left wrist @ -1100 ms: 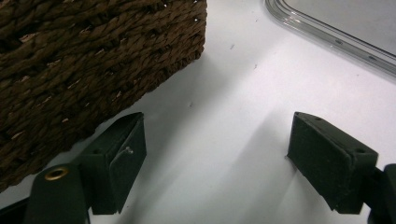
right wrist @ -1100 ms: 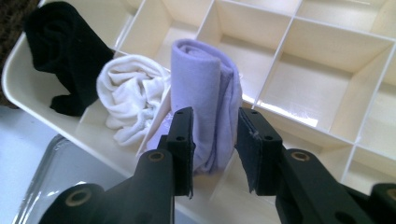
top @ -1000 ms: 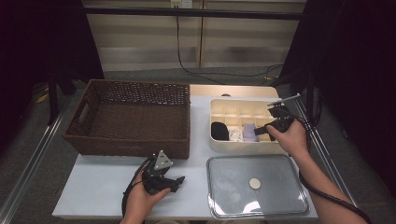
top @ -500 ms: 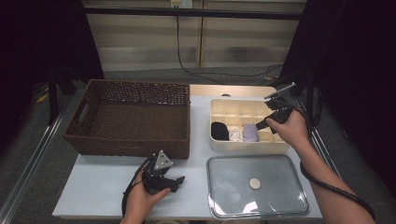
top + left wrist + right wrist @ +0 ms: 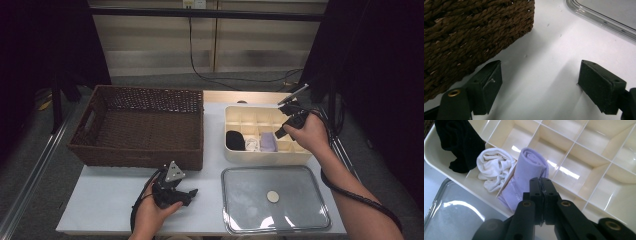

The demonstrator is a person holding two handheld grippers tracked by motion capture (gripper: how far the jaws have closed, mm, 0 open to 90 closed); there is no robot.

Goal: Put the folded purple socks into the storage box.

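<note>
My right gripper (image 5: 278, 134) (image 5: 541, 181) hangs shut over the near right part of a cream divided box (image 5: 265, 159) (image 5: 574, 170). Its jaws have just been closing and nothing is between them. Just below its tips a lilac rolled sock (image 5: 529, 172) (image 5: 268, 141) lies in a near compartment. A white rolled sock (image 5: 492, 168) (image 5: 252, 144) and a black one (image 5: 459, 142) (image 5: 234, 140) sit in the compartments to its left. My left gripper (image 5: 192, 192) (image 5: 539, 82) rests open on the white table, with nothing between its pads, by the near corner of a brown wicker basket (image 5: 140, 127) (image 5: 461, 32).
A clear lid (image 5: 275, 200) (image 5: 604, 15) (image 5: 454, 215) with a round disc (image 5: 272, 196) at its middle lies flat on the table in front of the box. The wicker basket takes up the table's left back half. The box's far compartments hold nothing.
My right gripper has lifted a little above the box and its jaws have come together. The left hand and gripper have stayed where they were.
</note>
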